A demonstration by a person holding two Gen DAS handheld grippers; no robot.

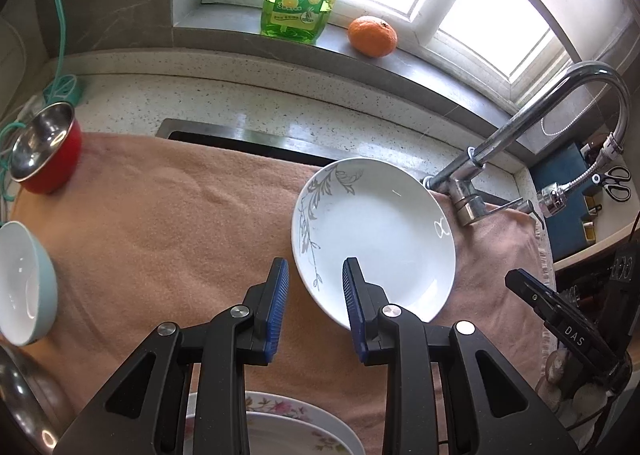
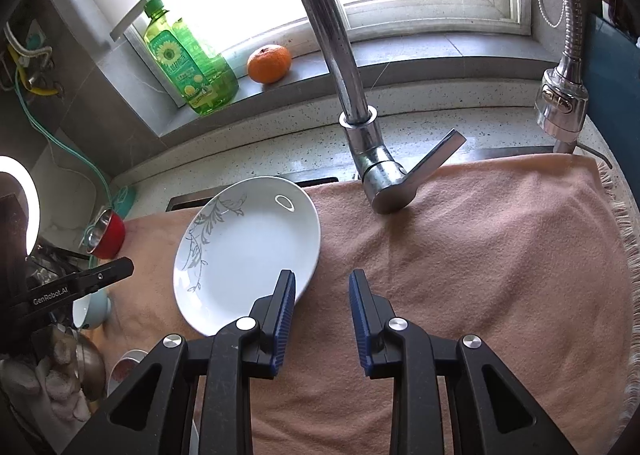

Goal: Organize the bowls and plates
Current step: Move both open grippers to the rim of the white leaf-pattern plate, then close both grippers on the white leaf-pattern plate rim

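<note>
White plate (image 1: 376,239) beside bare towel (image 2: 500,255)

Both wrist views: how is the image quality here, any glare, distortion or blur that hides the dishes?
Left wrist view: window blown out, strong fisheye bending of the counter edge, white plate sharp with small glints. Right wrist view: same backlight silhouettes the faucet, a bright ring light flares at the left edge, plate still clear; no motion blur.

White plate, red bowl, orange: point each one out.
white plate (image 1: 384,231), left wrist view, bare centre of its well.
red bowl (image 1: 60,171), left wrist view, red outer wall.
orange (image 2: 269,64), right wrist view, middle of its peel.
</note>
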